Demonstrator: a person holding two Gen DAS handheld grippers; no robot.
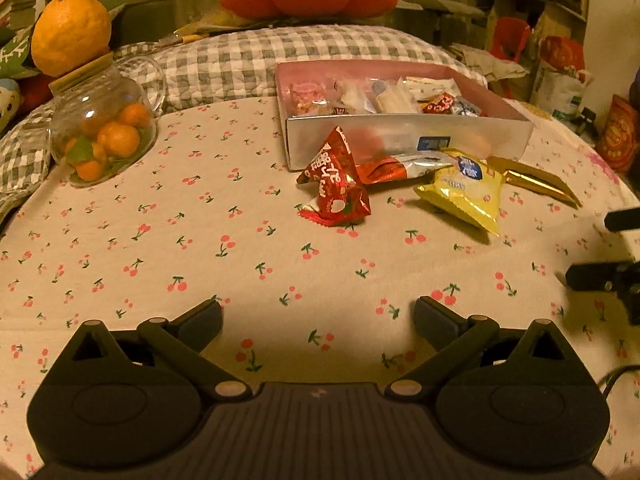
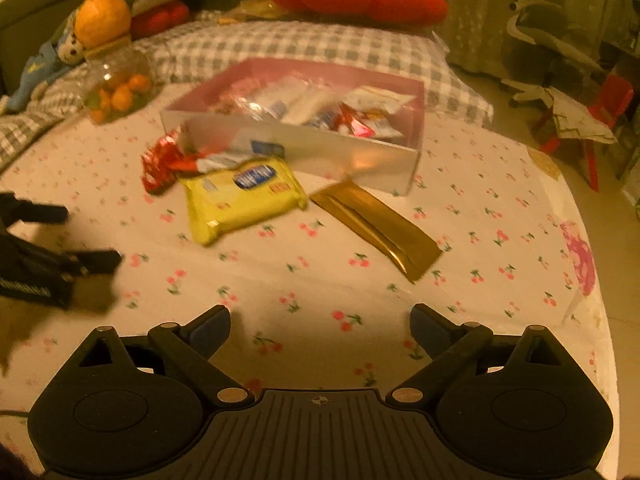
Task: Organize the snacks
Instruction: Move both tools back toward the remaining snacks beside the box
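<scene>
Four loose snacks lie just near the shallow silver cardboard box (image 2: 304, 148), presumably waiting to join the packets already inside: a red triangular foil pack (image 1: 340, 184), a red-and-silver wrapper (image 1: 394, 168) partly hidden behind it, a yellow biscuit packet (image 2: 240, 196) and a flat gold foil sachet (image 2: 376, 224). The left gripper (image 1: 318, 314) and right gripper (image 2: 320, 320) both hover spread wide and empty over the cherry-print cloth (image 1: 160, 248). The right view is blurred, so labels are unreadable.

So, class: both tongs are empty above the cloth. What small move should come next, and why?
Probably ease the right tongs forward to the gold packet. It lies flat outside the box, nearest that side, clear of the yellow packet, and both tongs stand open and hold nothing.
</scene>
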